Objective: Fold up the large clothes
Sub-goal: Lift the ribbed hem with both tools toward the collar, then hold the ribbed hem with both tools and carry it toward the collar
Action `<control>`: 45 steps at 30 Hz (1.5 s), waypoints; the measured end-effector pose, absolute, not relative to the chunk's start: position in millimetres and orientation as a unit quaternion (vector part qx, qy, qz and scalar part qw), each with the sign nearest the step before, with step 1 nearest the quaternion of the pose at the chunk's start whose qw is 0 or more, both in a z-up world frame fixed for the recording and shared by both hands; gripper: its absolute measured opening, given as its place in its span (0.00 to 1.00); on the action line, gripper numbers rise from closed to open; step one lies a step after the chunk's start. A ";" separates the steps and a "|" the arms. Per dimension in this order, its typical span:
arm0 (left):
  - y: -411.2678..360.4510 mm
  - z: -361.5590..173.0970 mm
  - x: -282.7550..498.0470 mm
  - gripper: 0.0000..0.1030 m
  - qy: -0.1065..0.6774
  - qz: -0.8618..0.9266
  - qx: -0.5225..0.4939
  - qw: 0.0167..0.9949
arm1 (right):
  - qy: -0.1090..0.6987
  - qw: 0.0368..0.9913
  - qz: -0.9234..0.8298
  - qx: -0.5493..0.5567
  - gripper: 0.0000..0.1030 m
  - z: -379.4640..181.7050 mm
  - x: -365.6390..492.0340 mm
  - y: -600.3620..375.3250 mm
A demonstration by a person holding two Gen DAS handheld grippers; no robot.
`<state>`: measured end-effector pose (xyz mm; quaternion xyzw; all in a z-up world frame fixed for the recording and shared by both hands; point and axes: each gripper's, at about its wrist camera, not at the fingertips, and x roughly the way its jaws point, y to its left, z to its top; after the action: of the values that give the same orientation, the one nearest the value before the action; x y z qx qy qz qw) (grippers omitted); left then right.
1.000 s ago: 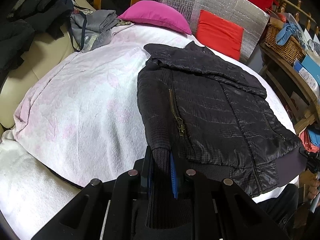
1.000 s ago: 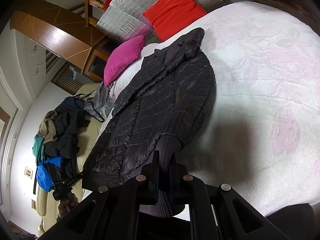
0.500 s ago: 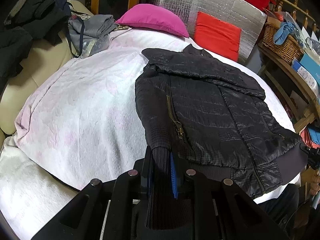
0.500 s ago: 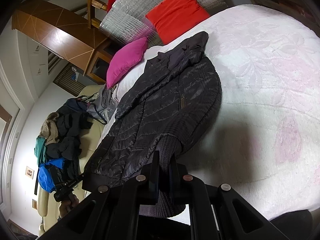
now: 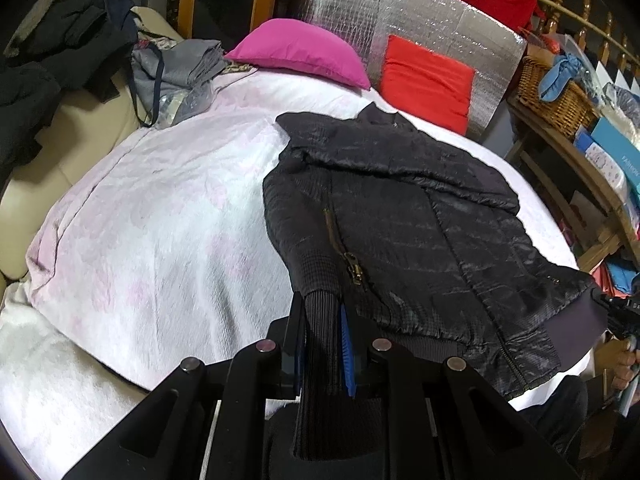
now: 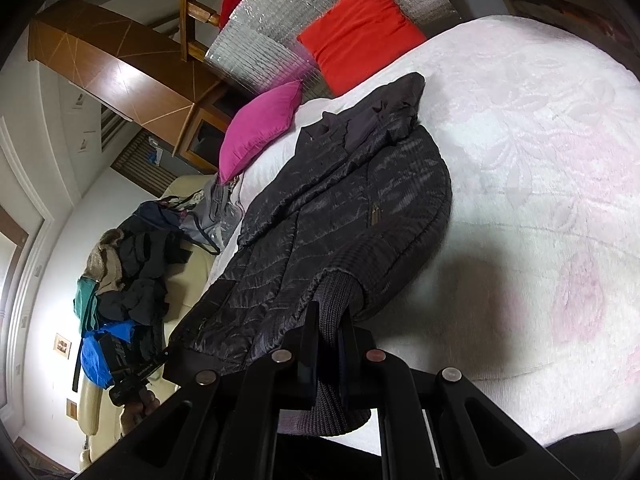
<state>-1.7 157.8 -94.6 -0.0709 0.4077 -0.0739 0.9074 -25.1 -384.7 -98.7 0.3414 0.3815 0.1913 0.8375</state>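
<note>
Your left hand-held gripper (image 5: 323, 344) is clamped on a ribbed knit cuff (image 5: 320, 320) of the black quilted jacket (image 5: 400, 216). Your right hand-held gripper (image 6: 330, 340) is clamped on the other cuff (image 6: 338, 292). The jacket lies flat on the bed (image 5: 160, 220), hem at the near edge, collar toward the head end. Bed cover white with faint pink flowers. At the head edge: a pink pillow (image 5: 304, 52), a red cushion (image 5: 428, 80), silver foil panel (image 5: 400, 12) behind. Clothes pile (image 6: 136, 272) on a cream sofa beside the bed. Wicker basket (image 5: 556, 96) on a wooden shelf.
</note>
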 end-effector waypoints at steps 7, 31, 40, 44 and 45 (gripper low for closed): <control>159.2 -71.4 19.5 0.16 0.390 -0.094 -0.092 0.912 | 0.367 0.838 0.196 0.352 0.08 -89.4 -16.2 -390.0; 163.9 -56.5 49.7 0.16 0.376 -0.107 -0.131 0.911 | 0.347 0.838 0.203 0.370 0.08 -70.0 6.5 -394.7; 160.9 -55.6 58.0 0.16 0.377 -0.111 -0.123 0.911 | 0.340 0.839 0.201 0.373 0.08 -67.0 6.1 -394.3; 157.8 -51.6 62.4 0.16 0.374 -0.106 -0.116 0.914 | 0.335 0.840 0.205 0.374 0.08 -63.4 10.9 -394.6; 157.2 -50.7 63.2 0.16 0.373 -0.105 -0.115 0.915 | 0.334 0.840 0.207 0.374 0.08 -61.8 12.5 -394.5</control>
<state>63.2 157.2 -50.7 -0.1150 0.3733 -0.1049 0.9146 12.5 -394.5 -61.8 0.3739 0.3336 0.2069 0.8403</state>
